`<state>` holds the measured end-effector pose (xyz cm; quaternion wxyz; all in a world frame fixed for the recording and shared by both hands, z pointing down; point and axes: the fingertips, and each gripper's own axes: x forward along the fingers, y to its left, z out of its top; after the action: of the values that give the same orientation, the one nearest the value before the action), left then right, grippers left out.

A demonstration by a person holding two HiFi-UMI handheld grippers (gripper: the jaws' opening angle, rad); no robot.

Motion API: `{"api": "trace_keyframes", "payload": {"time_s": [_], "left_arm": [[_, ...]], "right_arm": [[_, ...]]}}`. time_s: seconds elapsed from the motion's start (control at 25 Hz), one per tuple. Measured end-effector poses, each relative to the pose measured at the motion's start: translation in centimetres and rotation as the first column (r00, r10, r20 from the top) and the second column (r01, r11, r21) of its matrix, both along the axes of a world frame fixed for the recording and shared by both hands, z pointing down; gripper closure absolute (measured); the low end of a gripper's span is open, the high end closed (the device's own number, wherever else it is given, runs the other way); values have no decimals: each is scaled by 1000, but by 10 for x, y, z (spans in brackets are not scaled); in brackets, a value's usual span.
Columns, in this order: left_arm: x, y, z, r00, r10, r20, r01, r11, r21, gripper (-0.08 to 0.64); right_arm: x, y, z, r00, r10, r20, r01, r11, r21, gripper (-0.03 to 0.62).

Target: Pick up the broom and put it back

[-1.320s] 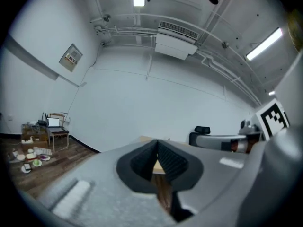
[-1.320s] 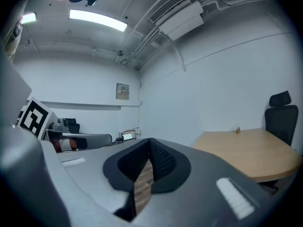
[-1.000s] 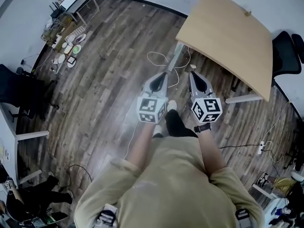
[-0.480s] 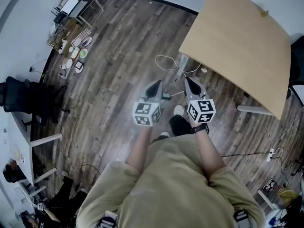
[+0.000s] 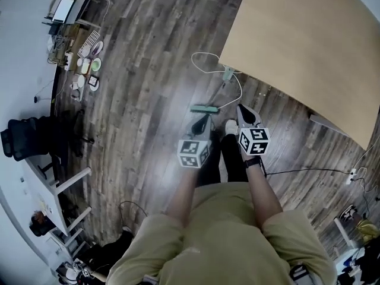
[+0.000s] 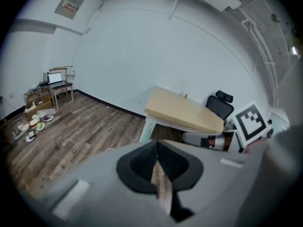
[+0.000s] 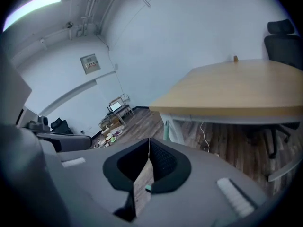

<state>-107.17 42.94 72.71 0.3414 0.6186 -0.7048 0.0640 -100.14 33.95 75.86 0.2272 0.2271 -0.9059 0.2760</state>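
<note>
- Reaching down for the broom [image 5: 206, 108] looks like the step in hand: nothing is held yet, and both tools point at the floor [image 5: 142, 70] ahead of the person's feet.
- The broom lies flat on the wooden boards. Its green head is just ahead of the left gripper [image 5: 202, 120], and a thin pale handle runs away toward the edge of the table [image 5: 309, 46], ending at a green piece by the table leg.
- The left gripper has its jaws together with the tips meeting. Its own view shows only floor through the slit behind the pads, so it is empty.
- The right gripper [image 5: 243, 109] is likewise closed on nothing. It sits just beside the person's white shoe [image 5: 230, 125], to the right of the broom head.
- Both pairs of jaws must part before any grasp is possible.
- The handle is thin and lies flat, so a gripper will probably have to come low and straddle it crosswise, perhaps near the head.
- A white cable [image 5: 202, 57] loops close beside the handle, so the closing jaws should take the stick alone and not snag the cord.
</note>
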Motion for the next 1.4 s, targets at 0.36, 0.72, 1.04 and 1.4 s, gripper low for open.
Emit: {"api": "trace_keyframes", "payload": {"time_s": [0.36,0.72,1.04,1.4], "left_arm": [[-51,-38,119,1000,26,9,-26,998,-62,557],[-82,-48,179,999,18,-39,-21,996,-86,557],[-92,-29,182,996,-22,-90,14,996,-84,557],[-103,-22,148,997,-39,-65,35,998,-58,557]], "right_arm": [[-71,-34,151,998,-15,-68,9,996,-87,531],[-125,-55,238,995,-32,-91,19,990,-138,353],[-146,-70,249,996,13,-92,-25,992,-127,420],[-143,-33,223,991,-65,-117,49,989,-137,500]]}}
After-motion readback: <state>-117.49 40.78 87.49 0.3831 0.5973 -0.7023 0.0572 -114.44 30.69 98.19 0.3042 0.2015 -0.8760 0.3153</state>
